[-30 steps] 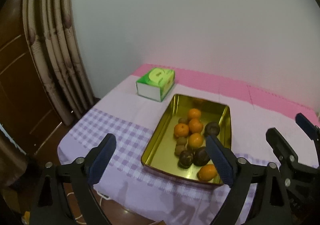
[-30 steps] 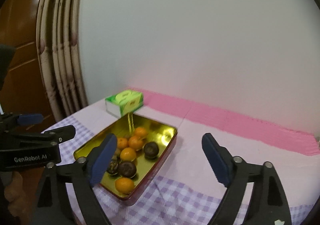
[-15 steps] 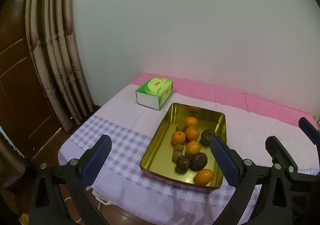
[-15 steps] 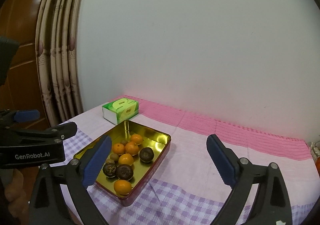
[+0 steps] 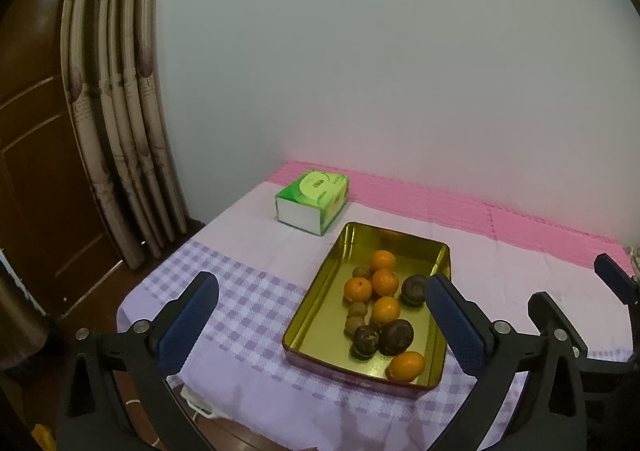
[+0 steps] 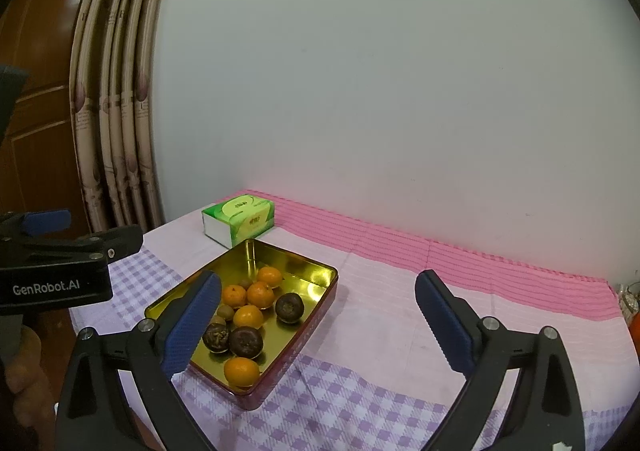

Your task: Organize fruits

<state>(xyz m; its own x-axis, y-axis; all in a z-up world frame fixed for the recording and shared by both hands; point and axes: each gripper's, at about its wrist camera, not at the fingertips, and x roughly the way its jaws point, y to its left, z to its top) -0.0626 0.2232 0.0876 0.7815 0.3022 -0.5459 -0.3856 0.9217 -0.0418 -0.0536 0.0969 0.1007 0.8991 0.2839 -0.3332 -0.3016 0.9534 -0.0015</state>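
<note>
Curtain folds [image 5: 120, 155] are seen hanging far off to the left of the left tongs [image 5: 322, 315], beside a dark wooden door [image 5: 36, 155]. Left tongs are being spread, jaws opening wide, and nothing is gripped between the blue pads; they are held short of the desk [image 5: 248, 251], above its near edge. Between and just beyond those jaws the checked purple cloth [image 5: 248, 291] is seen, and ahead of the right-hand pad the gold tin tray [image 5: 320, 303] is lying on it. Inside the tray the fruits are still mixed: five oranges [image 5: 385, 281], three dark round fruits [image 5: 396, 337] and a few small brown ones [image 5: 357, 308], all crowded toward the tray's right side, several touching. Further ahead, beyond the tray's far left corner, a green tissue box [image 5: 312, 205] is set flat on the desk.

Over to the right tongs [image 6: 318, 327]: these are also seen well open, nothing held, jaws parted over bare cloth. From the right wrist view the tray [image 6: 320, 279] is found ahead and to the left, partly behind the left-hand pad, with the nearest orange [image 6: 241, 371] at its front end. Left tongs are seen from the side at the far left edge, a hand [image 6: 24, 379] below them.
</note>
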